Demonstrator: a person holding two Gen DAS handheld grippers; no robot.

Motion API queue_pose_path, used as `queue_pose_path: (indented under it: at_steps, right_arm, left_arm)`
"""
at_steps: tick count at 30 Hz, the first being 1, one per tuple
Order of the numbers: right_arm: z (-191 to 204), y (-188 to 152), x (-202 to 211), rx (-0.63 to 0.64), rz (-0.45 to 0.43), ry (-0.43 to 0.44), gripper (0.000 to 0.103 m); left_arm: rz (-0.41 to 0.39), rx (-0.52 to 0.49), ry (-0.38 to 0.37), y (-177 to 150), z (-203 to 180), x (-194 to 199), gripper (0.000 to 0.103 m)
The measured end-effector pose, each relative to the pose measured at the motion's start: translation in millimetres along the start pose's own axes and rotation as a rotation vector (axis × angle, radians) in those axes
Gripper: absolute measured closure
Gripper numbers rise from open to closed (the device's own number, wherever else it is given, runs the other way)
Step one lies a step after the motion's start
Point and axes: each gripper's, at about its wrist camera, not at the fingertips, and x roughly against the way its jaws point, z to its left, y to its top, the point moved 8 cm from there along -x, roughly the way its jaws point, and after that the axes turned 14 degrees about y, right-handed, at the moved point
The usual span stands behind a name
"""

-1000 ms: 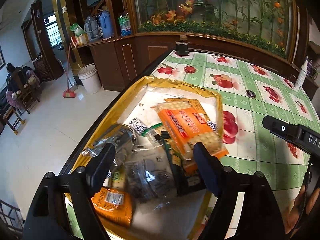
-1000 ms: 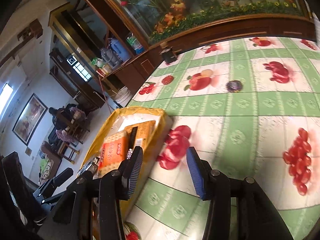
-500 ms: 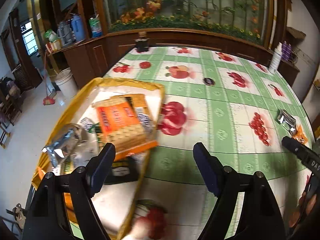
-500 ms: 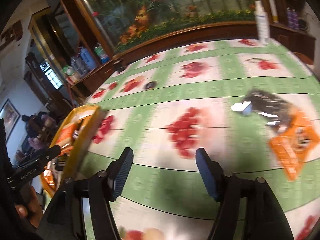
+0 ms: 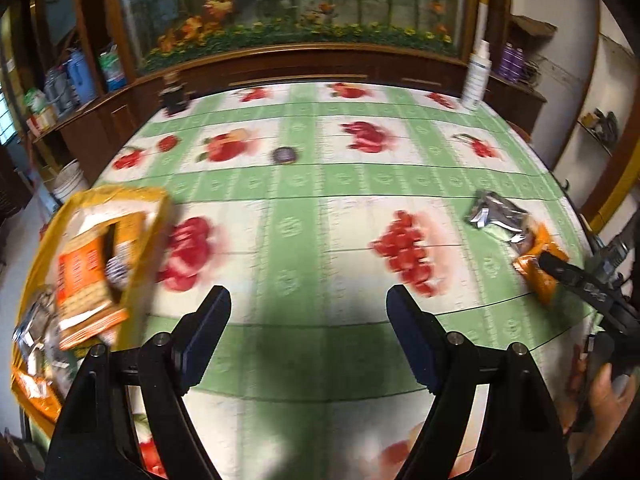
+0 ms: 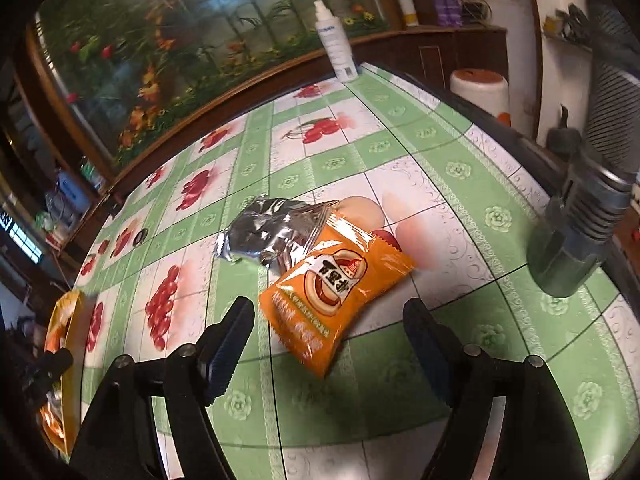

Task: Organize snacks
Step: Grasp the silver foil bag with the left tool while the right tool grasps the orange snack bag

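Observation:
An orange snack packet (image 6: 334, 286) lies on the green fruit-print tablecloth (image 6: 400, 148), overlapping a silver foil packet (image 6: 266, 232). My right gripper (image 6: 328, 328) is open and empty, its jaws either side of the orange packet's near end, just above it. My left gripper (image 5: 308, 320) is open and empty over bare tablecloth. A yellow tray (image 5: 154, 216) holding several snack packets, with an orange cracker pack (image 5: 82, 280) on top, sits at the table's left edge. Both loose packets show in the left wrist view (image 5: 536, 268), far right, with the right gripper's finger (image 5: 576, 280) over them.
A white spray bottle (image 6: 336, 46) stands at the table's far edge. A dark jar (image 5: 173, 94) stands at the far left corner and a small dark disc (image 5: 284, 155) lies mid-table. A grey fan base (image 6: 576, 236) stands at the right table edge.
Both grippers swung right, away from the yellow tray. The right gripper now sits over the orange and silver packets. The left has left the tray and hangs over the table's middle.

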Motion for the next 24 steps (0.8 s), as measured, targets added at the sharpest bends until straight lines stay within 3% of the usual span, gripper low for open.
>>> queue_pose_path:
  at_steps: [5,7,9,13,17,21,24]
  right_arm:
    - [2,10,-17,0.040,0.020,-0.041,0.023]
    - [2,9,-20,0.109,0.059,-0.080,0.029]
    - [-2,5,-14,0.142,0.073,-0.100,0.047]
    - [-16,-2,3,0.149,0.075,-0.101,0.062]
    - [-23,-8,15,0.141,0.068,-0.084,0.064]
    - [-28,-7,19,0.119,0.057,-0.056,0.066]
    - [-28,-6,19,0.118,0.050,-0.050,0.066]
  left_arm:
    - [0.013,-0.035,-0.106,23,-55,4,0.023]
    - [0.024,-0.035,-0.151,32,-78,5,0.023]
    - [0.036,-0.031,-0.174,39,-99,1,0.023]
    - [0.126,0.013,-0.184,46,-137,-20,0.023]
    - [0.256,0.146,-0.244,45,-165,-40,0.023]
    - [0.367,0.247,-0.203,43,-180,-62,0.023]
    - [0.352,0.224,-0.126,47,-189,-68,0.018]
